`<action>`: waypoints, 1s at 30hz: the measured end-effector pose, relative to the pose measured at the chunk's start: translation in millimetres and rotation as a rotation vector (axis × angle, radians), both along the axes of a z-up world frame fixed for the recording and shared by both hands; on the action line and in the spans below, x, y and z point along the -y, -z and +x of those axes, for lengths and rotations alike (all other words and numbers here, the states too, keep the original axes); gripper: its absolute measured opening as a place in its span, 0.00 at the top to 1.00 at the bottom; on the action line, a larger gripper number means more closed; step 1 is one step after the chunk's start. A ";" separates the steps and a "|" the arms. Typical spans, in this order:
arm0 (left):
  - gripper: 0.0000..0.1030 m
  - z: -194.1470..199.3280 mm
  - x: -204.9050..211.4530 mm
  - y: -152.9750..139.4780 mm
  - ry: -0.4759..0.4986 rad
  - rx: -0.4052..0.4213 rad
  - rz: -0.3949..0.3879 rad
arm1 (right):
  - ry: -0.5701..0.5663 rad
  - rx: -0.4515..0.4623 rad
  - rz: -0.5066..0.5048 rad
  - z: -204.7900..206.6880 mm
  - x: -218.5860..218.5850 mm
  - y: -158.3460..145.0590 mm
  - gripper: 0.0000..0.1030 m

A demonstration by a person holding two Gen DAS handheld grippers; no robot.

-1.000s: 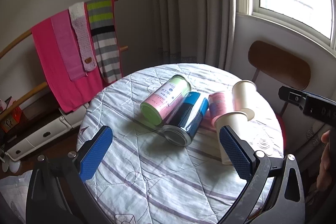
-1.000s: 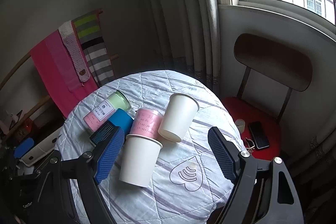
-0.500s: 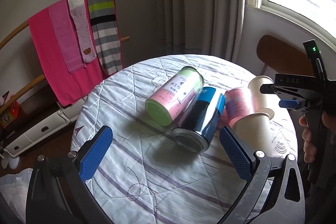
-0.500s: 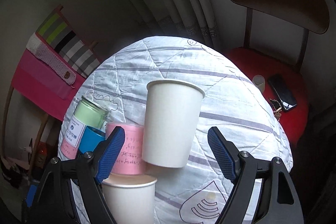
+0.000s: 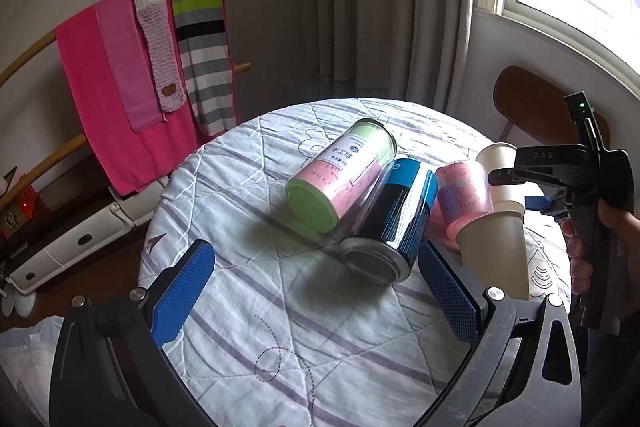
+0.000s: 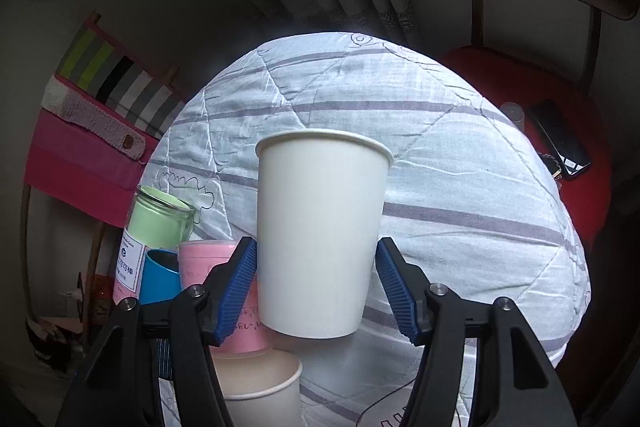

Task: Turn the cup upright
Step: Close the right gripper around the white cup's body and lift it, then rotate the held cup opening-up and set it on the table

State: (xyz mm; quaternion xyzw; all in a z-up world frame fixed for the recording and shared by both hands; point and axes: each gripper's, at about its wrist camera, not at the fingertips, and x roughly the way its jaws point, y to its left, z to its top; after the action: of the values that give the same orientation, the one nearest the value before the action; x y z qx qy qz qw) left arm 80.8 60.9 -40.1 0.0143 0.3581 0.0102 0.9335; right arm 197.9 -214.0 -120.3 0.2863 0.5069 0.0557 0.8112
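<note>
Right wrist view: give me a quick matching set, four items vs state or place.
Items:
1 white paper cup
2 blue can
3 phone
4 left gripper

States:
a on the red chair seat
b jaws wide apart, holding nothing
c between the right gripper jaws
d lying on its side on the table

Pairs: 1-c, 2-d, 3-a, 4-b

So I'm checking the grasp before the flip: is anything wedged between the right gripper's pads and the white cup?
Nothing visible is. The right gripper straddles the white paper cup, its blue pads directly against or just off the cup's sides. The pink cup sits outside the left pad, not between.
</note>
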 end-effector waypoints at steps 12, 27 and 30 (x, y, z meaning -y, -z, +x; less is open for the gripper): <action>0.00 -31.1 -43.2 -12.6 -0.067 0.025 0.011 | -0.008 0.142 -0.009 -49.7 -13.6 -63.6 0.40; 0.00 -37.1 -111.0 20.2 -0.223 -0.030 -0.037 | -0.056 0.232 -0.048 -83.6 -100.2 -57.1 0.40; 0.00 -38.4 -112.7 15.1 -0.203 -0.012 -0.032 | -0.081 0.223 -0.078 -77.1 -105.8 -54.1 0.41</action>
State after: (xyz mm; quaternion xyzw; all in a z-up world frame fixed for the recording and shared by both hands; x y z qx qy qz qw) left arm 42.4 173.7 -55.2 -0.0369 0.3635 0.0991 0.9256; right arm 120.8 -108.2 -66.2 0.2257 0.4265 0.1001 0.8701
